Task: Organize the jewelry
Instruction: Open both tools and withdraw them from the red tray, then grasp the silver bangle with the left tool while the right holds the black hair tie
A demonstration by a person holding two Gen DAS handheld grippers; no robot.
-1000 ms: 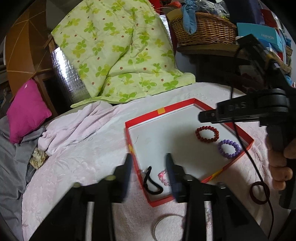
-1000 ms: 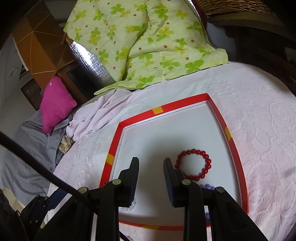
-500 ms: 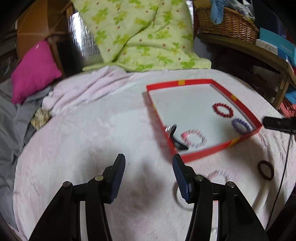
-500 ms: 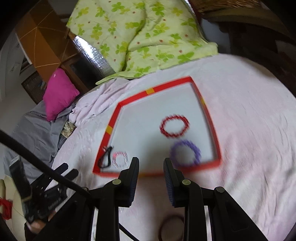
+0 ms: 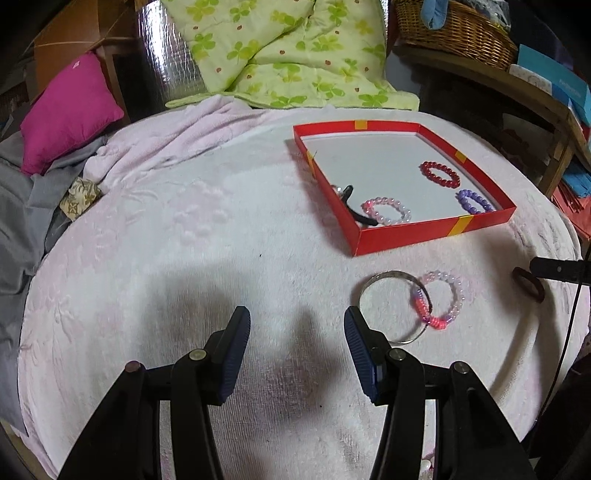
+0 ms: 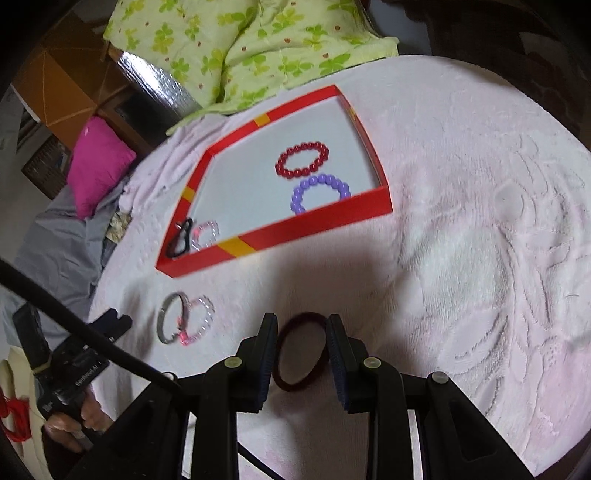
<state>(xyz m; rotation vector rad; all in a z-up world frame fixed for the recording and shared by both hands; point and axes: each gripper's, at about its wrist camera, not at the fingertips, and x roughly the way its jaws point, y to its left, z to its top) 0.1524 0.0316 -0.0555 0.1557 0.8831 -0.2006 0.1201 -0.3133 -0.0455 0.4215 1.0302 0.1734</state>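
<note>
A red tray [image 5: 432,232] [image 6: 280,230] lies on the pink blanket. It holds a red bead bracelet [image 5: 440,175] [image 6: 302,161], a purple bead bracelet [image 5: 474,202] [image 6: 320,192], a pink bead bracelet [image 5: 386,211] [image 6: 206,234] and a black hair tie [image 5: 349,206] [image 6: 180,238]. In front of the tray lie a silver bangle [image 5: 392,305] [image 6: 167,317] overlapped by a pink-and-clear bead bracelet [image 5: 439,303] [image 6: 197,319], and a dark red ring [image 5: 528,283] [image 6: 301,350]. My left gripper [image 5: 295,339] is open and empty, left of the bangle. My right gripper [image 6: 301,345] is open, its fingers either side of the dark red ring.
A green floral quilt [image 5: 280,48] and a magenta pillow [image 5: 70,110] lie behind the tray. A wicker basket [image 5: 454,29] sits on a wooden shelf at the right. Grey cloth [image 5: 22,206] hangs off the bed's left edge.
Both grippers have pulled back from over the tray toward the near side of the bed. The left has opened wider. The right has come down around the dark red ring.
</note>
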